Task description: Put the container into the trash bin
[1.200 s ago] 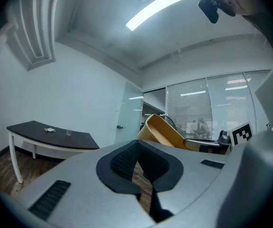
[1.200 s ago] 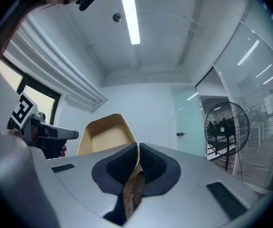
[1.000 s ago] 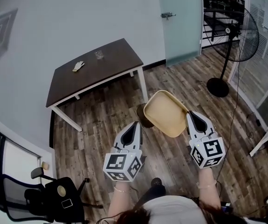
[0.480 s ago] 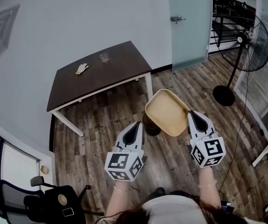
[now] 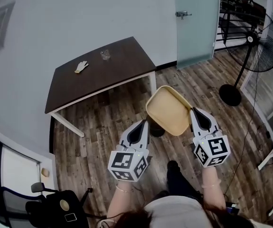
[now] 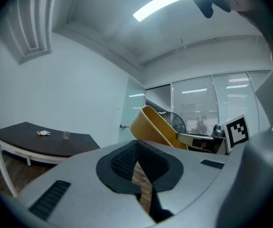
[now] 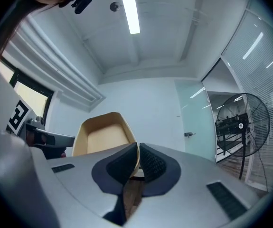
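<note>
Container tilted above floor.
Right hand-held gripper clamps its rim; left hand-held gripper closed, empty.

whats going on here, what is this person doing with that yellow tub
A person is standing on a wood floor with a gripper in each hand. The right gripper is clamped on the rim of the tan container, which is held tilted in the air. The left gripper is shut and empty beside it. A dark round thing on the floor under the container, mostly hidden, is probably the trash bin. The container is not in it yet.
</note>
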`<state>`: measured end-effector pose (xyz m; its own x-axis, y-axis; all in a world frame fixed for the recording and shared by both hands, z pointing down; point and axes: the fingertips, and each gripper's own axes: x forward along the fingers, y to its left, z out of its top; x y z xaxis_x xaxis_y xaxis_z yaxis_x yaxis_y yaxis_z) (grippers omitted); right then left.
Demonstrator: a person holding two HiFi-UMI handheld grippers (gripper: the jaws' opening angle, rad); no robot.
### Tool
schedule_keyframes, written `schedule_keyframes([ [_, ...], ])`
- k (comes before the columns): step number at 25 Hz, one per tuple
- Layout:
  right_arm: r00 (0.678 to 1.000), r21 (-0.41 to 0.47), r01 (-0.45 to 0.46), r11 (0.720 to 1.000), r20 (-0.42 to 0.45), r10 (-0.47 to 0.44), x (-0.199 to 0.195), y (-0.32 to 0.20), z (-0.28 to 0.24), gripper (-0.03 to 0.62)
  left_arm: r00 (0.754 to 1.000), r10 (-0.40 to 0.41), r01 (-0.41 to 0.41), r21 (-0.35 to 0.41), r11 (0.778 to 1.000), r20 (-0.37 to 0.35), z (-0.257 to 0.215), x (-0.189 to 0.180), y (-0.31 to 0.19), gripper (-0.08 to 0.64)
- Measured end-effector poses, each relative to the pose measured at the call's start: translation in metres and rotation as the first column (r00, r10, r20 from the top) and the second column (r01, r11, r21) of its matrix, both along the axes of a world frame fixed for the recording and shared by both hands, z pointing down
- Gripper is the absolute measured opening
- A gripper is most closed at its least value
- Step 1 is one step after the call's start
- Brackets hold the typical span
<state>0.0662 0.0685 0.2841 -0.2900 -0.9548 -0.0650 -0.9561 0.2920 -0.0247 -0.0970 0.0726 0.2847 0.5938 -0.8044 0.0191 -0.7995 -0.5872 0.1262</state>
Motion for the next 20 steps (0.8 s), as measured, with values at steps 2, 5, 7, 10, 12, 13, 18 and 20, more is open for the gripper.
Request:
schedule_keyframes([
  [2, 1.000, 0.003, 0.007, 1.000, 0.010, -0.007, 0.002, -0.022, 0.002, 0.023, 1.000, 0.000, 0.000, 0.001, 1.000, 0.009, 0.003, 0.004, -0.020, 0.020],
  [5, 1.000, 0.003, 0.016, 1.000, 0.021, -0.016, 0.004, -0.060, 0.008, 0.023, 1.000, -0.008, 0.008, 0.004, 1.000, 0.018, 0.007, 0.007, -0.055, 0.020],
  [7, 0.999, 0.005, 0.028, 1.000, 0.031, -0.028, 0.009, -0.086, 0.011, 0.023, 1.000, -0.019, 0.019, 0.004, 1.000, 0.021, 0.008, 0.012, -0.079, 0.020],
  [10, 0.998, 0.004, 0.039, 0.999, 0.039, -0.039, 0.021, -0.127, 0.013, 0.023, 0.999, -0.030, 0.030, 0.005, 1.000, 0.030, 0.009, 0.024, -0.118, 0.020],
  [12, 0.998, -0.002, 0.048, 0.999, 0.049, -0.048, 0.027, -0.156, 0.013, 0.023, 0.999, -0.038, 0.038, 0.003, 0.999, 0.034, 0.007, 0.032, -0.146, 0.020],
  [13, 0.997, -0.004, 0.054, 0.999, 0.051, -0.053, 0.029, -0.170, 0.012, 0.023, 0.998, -0.042, 0.042, 0.001, 0.999, 0.035, 0.006, 0.034, -0.160, 0.020],
  [18, 0.996, -0.009, 0.068, 0.998, 0.056, -0.068, 0.045, -0.235, 0.008, 0.023, 0.998, -0.060, 0.060, -0.005, 0.998, 0.030, -0.001, 0.049, -0.224, 0.020],
  [20, 0.996, -0.012, 0.071, 0.997, 0.063, -0.070, 0.053, -0.257, 0.009, 0.023, 0.998, -0.062, 0.062, -0.009, 0.998, 0.031, 0.000, 0.057, -0.245, 0.020],
])
